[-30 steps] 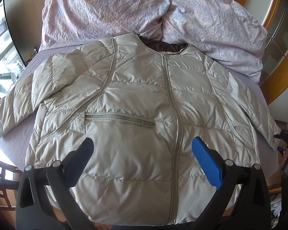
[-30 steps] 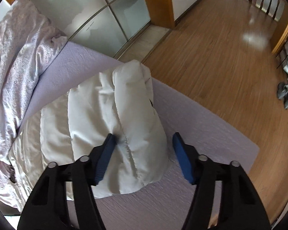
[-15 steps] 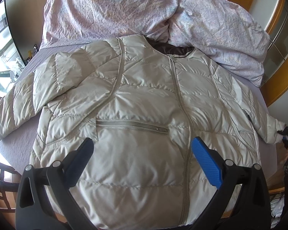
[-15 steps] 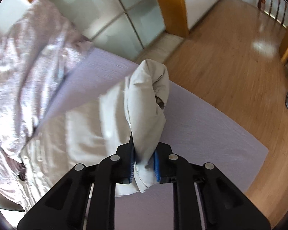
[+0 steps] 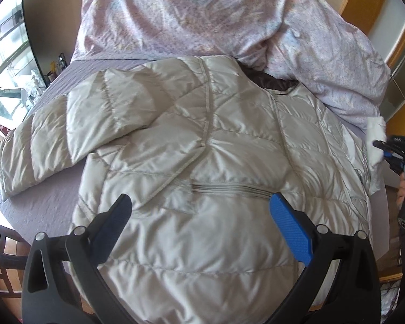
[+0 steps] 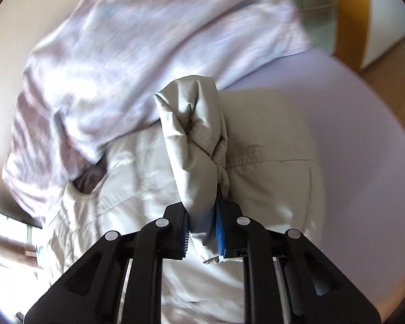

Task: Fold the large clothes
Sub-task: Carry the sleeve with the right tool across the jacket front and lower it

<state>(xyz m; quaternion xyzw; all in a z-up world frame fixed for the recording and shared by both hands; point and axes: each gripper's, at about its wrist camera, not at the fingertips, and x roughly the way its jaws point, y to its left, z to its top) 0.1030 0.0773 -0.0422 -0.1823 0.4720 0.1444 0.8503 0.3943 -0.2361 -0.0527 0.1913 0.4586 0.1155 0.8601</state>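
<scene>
Meanwhile, right hand-held gripper [image 6: 201, 233] pinches the quilted jacket's [image 5: 202, 162] puffy sleeve [image 6: 194, 145]; left [image 5: 202, 226] gapes.

You are in a home bedroom: a lilac-sheeted bed [image 5: 48, 210] fills the frame, crumpled pink floral duvet [image 5: 202, 13] at top.

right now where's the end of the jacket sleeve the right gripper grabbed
The sleeve cuff is pinched in the right gripper, lifted above the jacket body on the bed's right side, near the crumpled duvet.
</scene>
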